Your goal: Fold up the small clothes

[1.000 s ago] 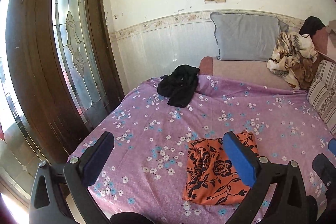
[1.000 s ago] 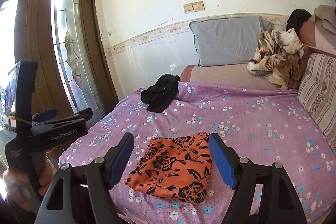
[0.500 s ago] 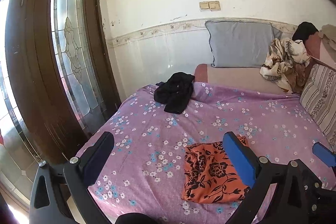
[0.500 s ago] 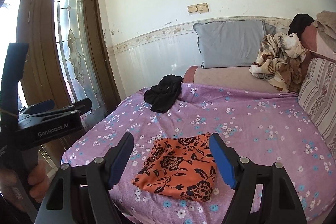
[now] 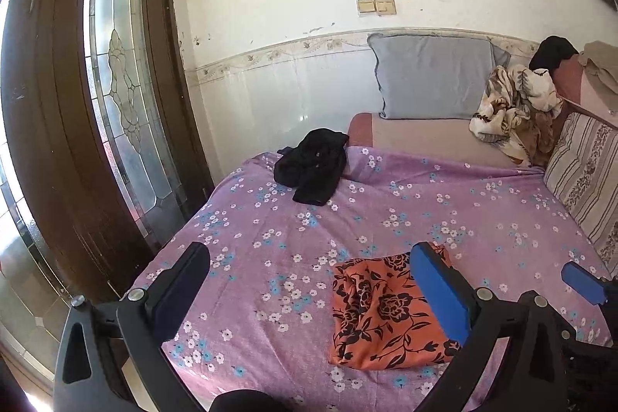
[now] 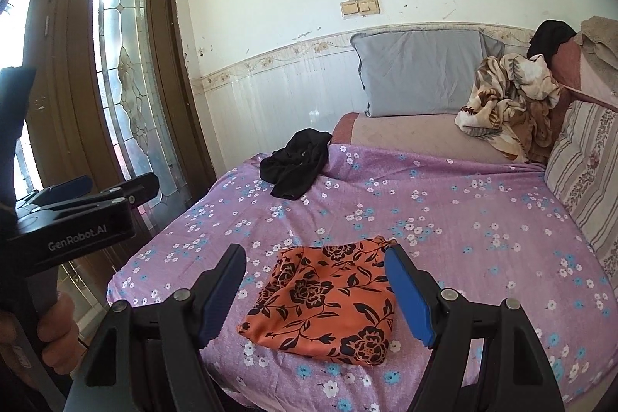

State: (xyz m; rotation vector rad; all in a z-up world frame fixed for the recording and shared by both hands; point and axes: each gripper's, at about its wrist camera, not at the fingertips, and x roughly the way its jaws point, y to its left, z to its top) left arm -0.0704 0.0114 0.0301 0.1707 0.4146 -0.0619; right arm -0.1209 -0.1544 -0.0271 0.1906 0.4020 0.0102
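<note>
The orange flowered cloth (image 6: 324,300) lies folded flat near the front edge of the bed (image 6: 463,219), both the left hand-held gripper (image 5: 309,292) and right hand-held gripper (image 6: 314,292) hang above it with jaws wide apart and empty, so next reach slowly for the crumpled black garment (image 6: 295,168), whose shape is hard to make out.

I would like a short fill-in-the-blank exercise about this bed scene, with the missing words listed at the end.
1. The folded orange floral cloth lies on the ____ bedsheet.
2. The crumpled garment near the far edge of the sheet is ____ in colour.
3. The grey pillow leans against the ____.
4. Both the left gripper and the right gripper hold ____.

Missing words: purple; black; wall; nothing
</note>
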